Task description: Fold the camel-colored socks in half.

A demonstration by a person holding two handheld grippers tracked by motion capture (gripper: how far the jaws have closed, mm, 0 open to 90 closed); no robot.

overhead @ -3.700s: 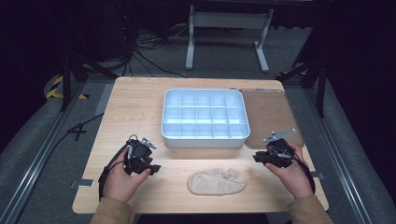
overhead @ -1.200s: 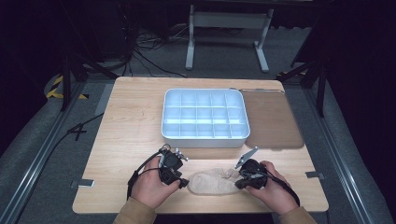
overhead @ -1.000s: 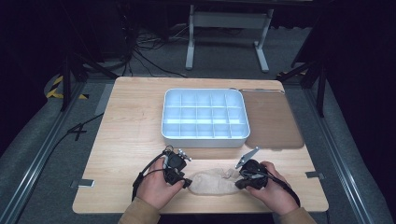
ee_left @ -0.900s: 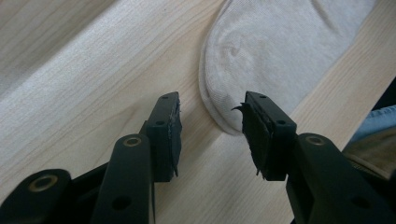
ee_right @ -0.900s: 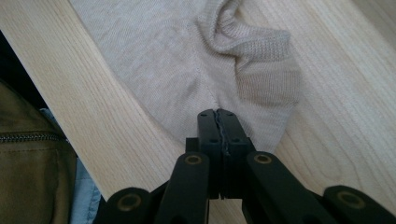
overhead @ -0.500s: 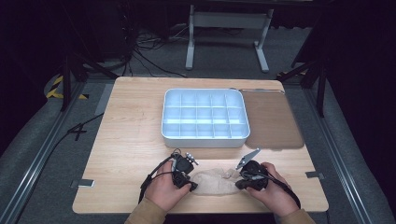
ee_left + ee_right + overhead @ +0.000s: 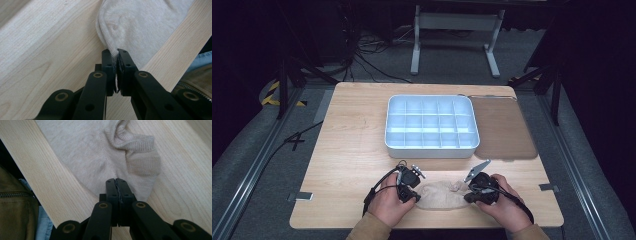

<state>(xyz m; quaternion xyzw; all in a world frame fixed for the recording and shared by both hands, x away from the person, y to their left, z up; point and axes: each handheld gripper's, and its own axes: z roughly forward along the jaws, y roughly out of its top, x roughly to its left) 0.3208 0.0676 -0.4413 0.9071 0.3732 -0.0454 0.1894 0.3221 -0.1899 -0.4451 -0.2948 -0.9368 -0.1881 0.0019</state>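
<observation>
The left tongs (image 7: 117, 53) have just been closing, and their jaws now pinch a fold of the beige sock (image 7: 140, 25) at one end, the knit caught between the pads. The right tongs (image 7: 116, 181) are clenched on the sock's (image 7: 105, 157) near edge, close to its bunched, ribbed end; a thin line of fabric shows between the jaws. In the high view both hands sit at the near edge of the tabletop (image 7: 352, 140), the left tongs (image 7: 411, 187) at the sock's (image 7: 442, 196) left end and the right tongs (image 7: 474, 192) at its right, with the sock lying flat on the wood between them.

So the gripping step looks done on both sides. The sock is not yet lifted, stretched or folded, and it lies well short of the white compartment tray (image 7: 430, 147), whose cells all look empty. A brown mat (image 7: 504, 130) lies just beside the tray, bare. Whatever handling follows, most of the work appears to be ahead.
</observation>
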